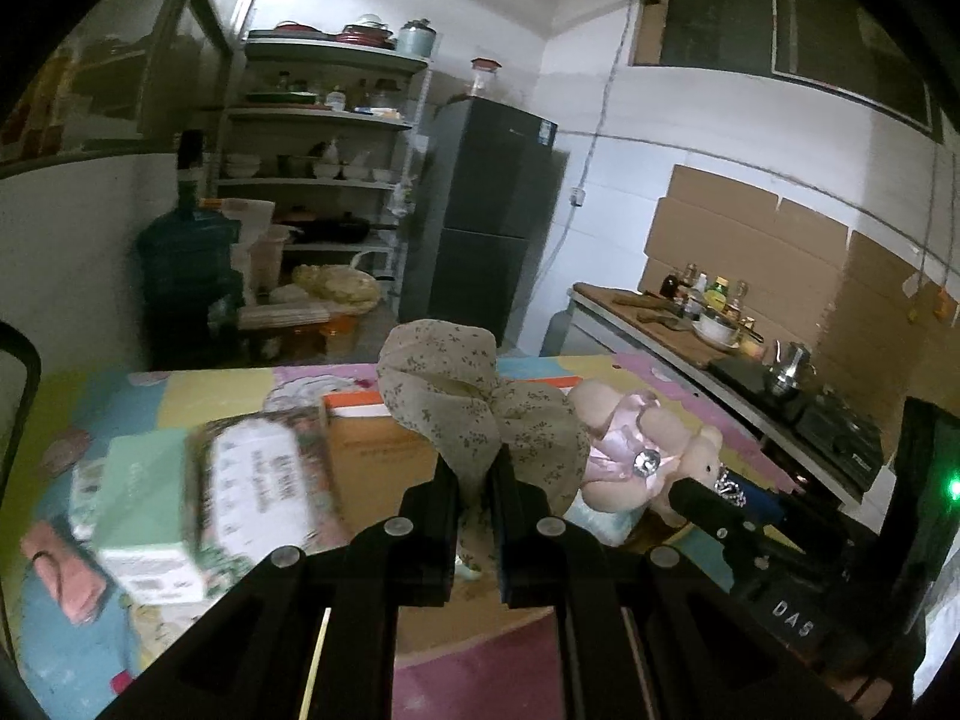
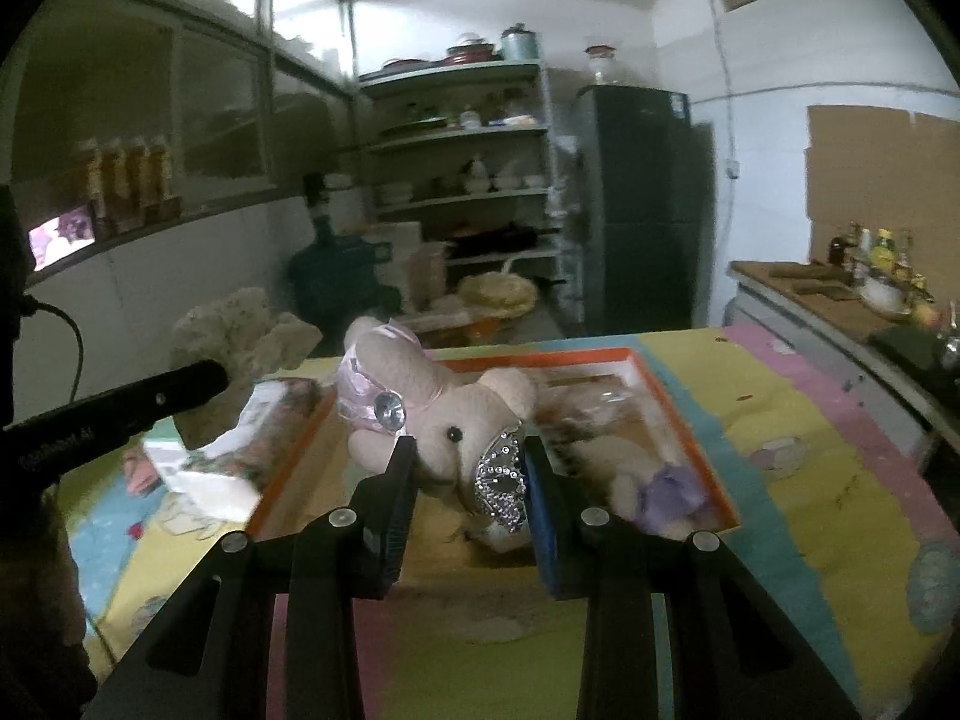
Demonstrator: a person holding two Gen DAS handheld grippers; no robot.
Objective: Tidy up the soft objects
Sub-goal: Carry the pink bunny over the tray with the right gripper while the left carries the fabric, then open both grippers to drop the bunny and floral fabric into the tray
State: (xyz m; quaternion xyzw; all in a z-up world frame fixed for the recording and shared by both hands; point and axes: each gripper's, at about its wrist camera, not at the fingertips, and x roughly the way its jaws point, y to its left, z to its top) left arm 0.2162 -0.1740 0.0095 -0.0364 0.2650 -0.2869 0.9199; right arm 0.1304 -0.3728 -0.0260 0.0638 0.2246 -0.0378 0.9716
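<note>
1. Your left gripper (image 1: 477, 483) pinched the floral cloth (image 1: 474, 402), which bunched just ahead of its fingertips.
2. Your right gripper (image 2: 471, 468) clamped the plush bunny (image 2: 447, 420) by the head, above the orange-rimmed box (image 2: 672, 396) straight ahead.

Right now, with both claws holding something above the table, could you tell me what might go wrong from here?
1. The left claw pinches only a narrow tail of the floral cloth bundle; most of it hangs free, so it could slip out.
2. The right claw grips the plush bunny by its head, so the body may swing and snag the orange-rimmed box.
3. The two loads sit close together and could bump or tangle.
</note>
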